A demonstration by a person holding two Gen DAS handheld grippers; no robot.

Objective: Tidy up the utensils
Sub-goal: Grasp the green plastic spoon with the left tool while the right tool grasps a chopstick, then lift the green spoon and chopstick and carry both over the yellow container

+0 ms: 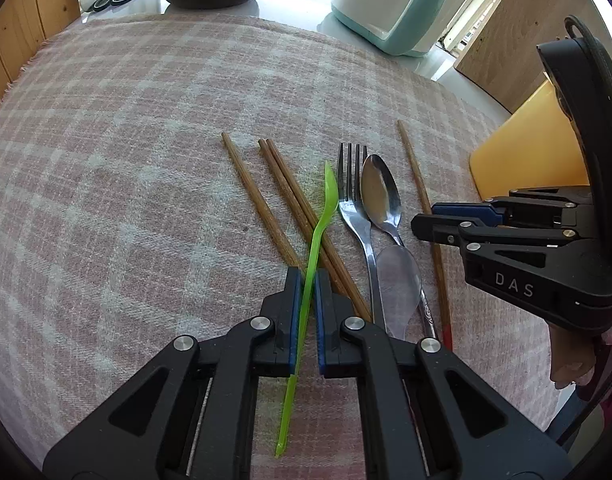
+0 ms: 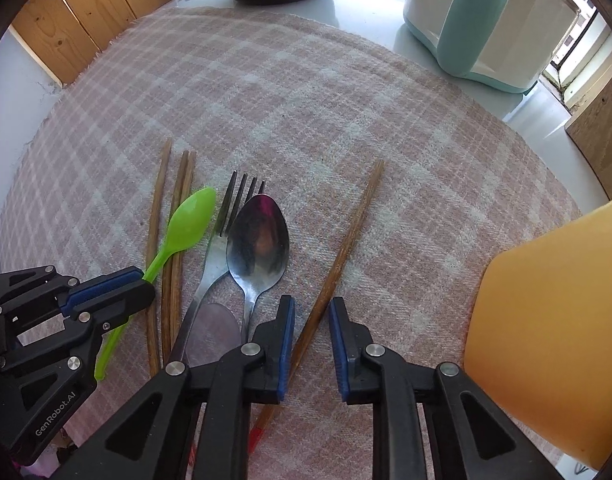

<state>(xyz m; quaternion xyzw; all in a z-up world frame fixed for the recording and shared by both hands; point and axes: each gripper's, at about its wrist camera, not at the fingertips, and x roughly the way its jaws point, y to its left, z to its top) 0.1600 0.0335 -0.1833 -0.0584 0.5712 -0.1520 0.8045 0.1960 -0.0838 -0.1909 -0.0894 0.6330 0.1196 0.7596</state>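
Left gripper (image 1: 306,280): pads clamped on green plastic spoon (image 1: 326,204), lying across paired wooden chopsticks (image 1: 301,208). Right gripper (image 2: 310,308): jaws partly apart, straddling single chopstick (image 2: 346,240) right of steel spoon (image 2: 258,236) and fork (image 2: 221,240) on checked cloth (image 2: 306,100).

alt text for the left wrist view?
The left gripper is shut on a green plastic spoon above a plaid cloth. Chopsticks, a fork and a metal spoon lie beside it.
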